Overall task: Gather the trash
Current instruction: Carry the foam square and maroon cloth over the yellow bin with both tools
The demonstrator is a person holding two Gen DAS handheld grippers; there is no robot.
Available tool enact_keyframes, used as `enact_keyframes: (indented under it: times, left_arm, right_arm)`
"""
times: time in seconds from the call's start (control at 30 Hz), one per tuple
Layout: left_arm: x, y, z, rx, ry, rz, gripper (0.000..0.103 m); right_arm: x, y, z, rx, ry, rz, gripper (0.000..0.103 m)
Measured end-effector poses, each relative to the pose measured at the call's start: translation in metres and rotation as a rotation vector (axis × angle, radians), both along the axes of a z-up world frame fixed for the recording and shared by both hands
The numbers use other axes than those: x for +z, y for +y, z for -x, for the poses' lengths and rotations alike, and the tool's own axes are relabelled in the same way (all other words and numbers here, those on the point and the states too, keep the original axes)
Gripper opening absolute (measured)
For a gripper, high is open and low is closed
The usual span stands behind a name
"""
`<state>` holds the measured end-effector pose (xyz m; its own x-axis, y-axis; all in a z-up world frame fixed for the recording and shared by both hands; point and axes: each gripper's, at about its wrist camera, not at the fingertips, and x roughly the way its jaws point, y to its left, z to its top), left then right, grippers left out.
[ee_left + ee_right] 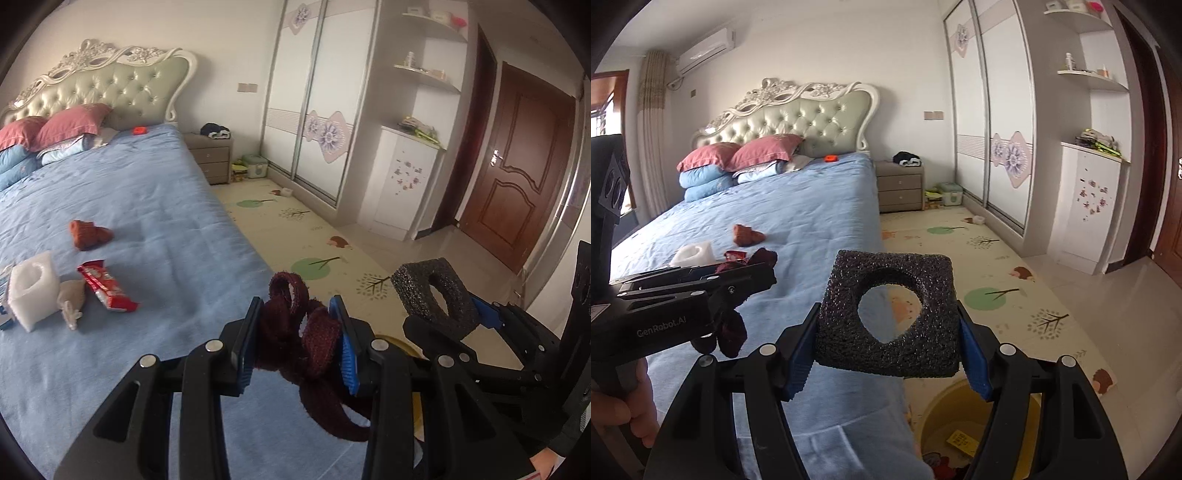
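Note:
My left gripper (297, 332) is shut on a dark red fuzzy cloth strip (317, 343) that loops up and hangs below the jaws, over the foot of the blue bed (155, 192). To its right, my right gripper (888, 341) is shut on a black foam block (890, 317) with a round hole; that block (432, 295) also shows in the left wrist view. Below the right gripper a yellow bin (945, 417) stands on the floor beside the bed, with a yellow slip inside. On the bed lie a red wrapper (105, 286), a white foam piece (33, 290), a beige pouch (70, 299) and a rust-red scrap (88, 234).
Pillows (70, 123) are stacked at the headboard, with a small orange item (139, 130) near them. A nightstand (210, 157), a sliding wardrobe (314, 110), a white cabinet (406, 184) and a brown door (517, 166) line the room. A patterned play mat (314, 243) covers the floor.

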<state>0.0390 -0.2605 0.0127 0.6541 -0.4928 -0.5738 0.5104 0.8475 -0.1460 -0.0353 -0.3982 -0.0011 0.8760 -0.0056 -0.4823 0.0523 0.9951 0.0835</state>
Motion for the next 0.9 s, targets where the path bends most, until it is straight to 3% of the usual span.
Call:
enact_keyframes:
  times: [0.2,0.5,0.73,0.9]
  left_arm:
    - [-0.011,-0.075,0.001,-0.125,0.031,-0.025,0.039]
    - [-0.054,-0.164,-0.015,-0.258,0.128,-0.084,0.040]
    - [-0.099,-0.198,-0.039,-0.282,0.223,-0.186,0.040]
    - [-0.107,-0.210,-0.048,-0.286,0.258,-0.205,0.040]
  right_arm:
    - [-0.014,-0.059,0.019,-0.119,0.031,-0.005,0.066]
    - [-0.056,-0.118,0.030,-0.204,0.155,-0.037,0.066]
    - [-0.097,-0.145,0.024,-0.248,0.249,-0.060,0.066]
    - [-0.118,-0.154,0.018,-0.242,0.301,-0.072,0.066]
